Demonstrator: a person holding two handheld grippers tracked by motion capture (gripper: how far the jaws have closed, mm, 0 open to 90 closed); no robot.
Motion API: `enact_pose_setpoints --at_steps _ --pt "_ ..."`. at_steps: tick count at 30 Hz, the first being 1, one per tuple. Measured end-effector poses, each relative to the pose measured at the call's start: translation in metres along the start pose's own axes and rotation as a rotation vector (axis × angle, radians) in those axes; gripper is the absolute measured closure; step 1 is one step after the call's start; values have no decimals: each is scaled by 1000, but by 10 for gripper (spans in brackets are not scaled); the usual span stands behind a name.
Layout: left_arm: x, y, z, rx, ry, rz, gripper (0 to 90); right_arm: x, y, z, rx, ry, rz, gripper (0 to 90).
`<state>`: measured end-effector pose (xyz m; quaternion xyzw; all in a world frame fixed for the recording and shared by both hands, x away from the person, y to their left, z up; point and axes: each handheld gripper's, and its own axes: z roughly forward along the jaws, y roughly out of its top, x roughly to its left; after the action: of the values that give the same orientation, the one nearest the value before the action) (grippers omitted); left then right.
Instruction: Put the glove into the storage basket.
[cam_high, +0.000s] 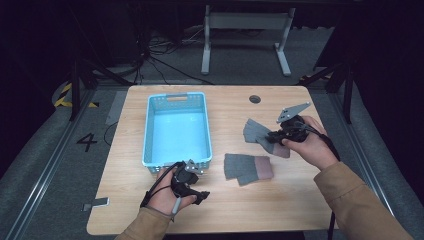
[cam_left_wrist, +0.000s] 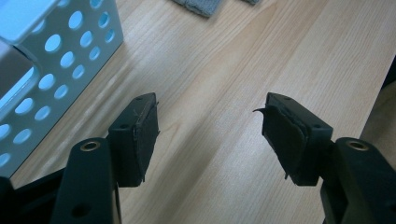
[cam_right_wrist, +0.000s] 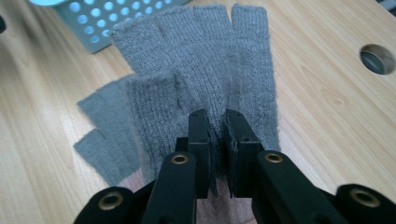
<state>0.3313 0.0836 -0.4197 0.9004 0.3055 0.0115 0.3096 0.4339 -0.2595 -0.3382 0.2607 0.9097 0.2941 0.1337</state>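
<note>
Two gloves: grey, for binning.
Right gripper (cam_right_wrist: 217, 140): pinching upper glove (cam_right_wrist: 205, 65), lifting it toward basket (cam_high: 176, 162).
Left gripper (cam_left_wrist: 210, 135): jaws spread, idle.

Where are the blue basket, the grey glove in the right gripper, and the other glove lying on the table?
blue basket (cam_high: 176, 98): high view, on its far rim by the handle slot.
held glove (cam_right_wrist: 205, 70): right gripper view, on the knitted palm below the fingers.
second glove (cam_high: 240, 166): high view, on its grey middle part.

The table (cam_high: 215, 210) is being viewed from above, facing forward and down. It is being seen close up along each gripper's jaws, the basket (cam_high: 176, 130) being shared by all 3 views.
</note>
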Motion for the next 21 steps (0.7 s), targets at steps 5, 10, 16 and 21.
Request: enact_pose_setpoints --at_steps 5,10,16,21 --pt "0 0 0 -1 -1 -1 369 11 2 6 2 30 -48 822" --pt "0 0 0 0 -2 -1 369 19 3 10 7 53 -75 822" --pt "0 0 0 2 -3 2 369 26 3 17 12 72 -94 822" --pt "0 0 0 3 -3 2 369 32 3 25 23 88 -113 822"
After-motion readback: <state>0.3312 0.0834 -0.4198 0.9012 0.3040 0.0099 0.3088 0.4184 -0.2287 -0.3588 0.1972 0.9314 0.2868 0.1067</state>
